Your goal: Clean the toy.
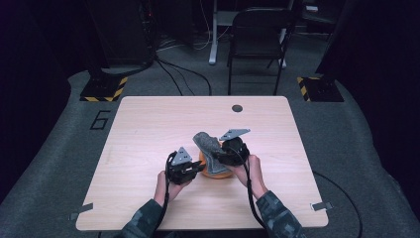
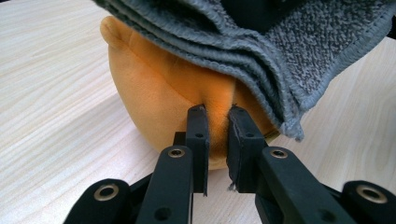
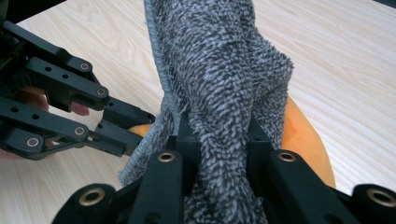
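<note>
A grey cloth (image 3: 224, 93) of looped terry with a stitched hem (folded into several layers, as the left gripper view shows) drapes over an orange plush toy (image 2: 173, 93). The toy is rounded, soft and smooth, and rests on the light wooden table a little to the near side of its middle. The cloth covers the toy's top and hangs off one side, its edge falling just short of the table; its far end rises in a bunched, upright hump above the toy.
</note>
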A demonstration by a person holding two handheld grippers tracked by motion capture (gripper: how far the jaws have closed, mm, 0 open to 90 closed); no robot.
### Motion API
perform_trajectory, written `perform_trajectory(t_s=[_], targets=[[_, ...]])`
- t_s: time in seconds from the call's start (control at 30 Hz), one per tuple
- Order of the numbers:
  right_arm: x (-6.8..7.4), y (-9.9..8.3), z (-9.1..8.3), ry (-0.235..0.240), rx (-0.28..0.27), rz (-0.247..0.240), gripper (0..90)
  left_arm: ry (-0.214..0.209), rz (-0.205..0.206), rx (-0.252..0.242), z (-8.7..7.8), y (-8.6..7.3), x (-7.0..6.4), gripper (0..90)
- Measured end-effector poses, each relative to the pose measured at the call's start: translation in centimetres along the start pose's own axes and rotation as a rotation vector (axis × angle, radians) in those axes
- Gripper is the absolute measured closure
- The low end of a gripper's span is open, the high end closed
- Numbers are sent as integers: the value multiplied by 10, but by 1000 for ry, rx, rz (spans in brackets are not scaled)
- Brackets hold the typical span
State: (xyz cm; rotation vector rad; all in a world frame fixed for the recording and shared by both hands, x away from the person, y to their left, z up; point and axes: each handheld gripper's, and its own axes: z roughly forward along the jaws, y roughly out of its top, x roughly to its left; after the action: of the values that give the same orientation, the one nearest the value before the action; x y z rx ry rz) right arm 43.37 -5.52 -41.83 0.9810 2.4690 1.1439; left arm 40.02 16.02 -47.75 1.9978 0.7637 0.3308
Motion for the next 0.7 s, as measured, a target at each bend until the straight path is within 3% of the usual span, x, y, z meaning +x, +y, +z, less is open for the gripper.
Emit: perform_trajectory(t_s=[0.27, 0.7], targets=[[-8, -5, -7, -19, -1, 12, 731, 0, -13, 1, 0, 0, 0, 799], [-30, -20, -18, -55, 24, 76, 723, -1, -20, 4, 0, 0, 2, 798]])
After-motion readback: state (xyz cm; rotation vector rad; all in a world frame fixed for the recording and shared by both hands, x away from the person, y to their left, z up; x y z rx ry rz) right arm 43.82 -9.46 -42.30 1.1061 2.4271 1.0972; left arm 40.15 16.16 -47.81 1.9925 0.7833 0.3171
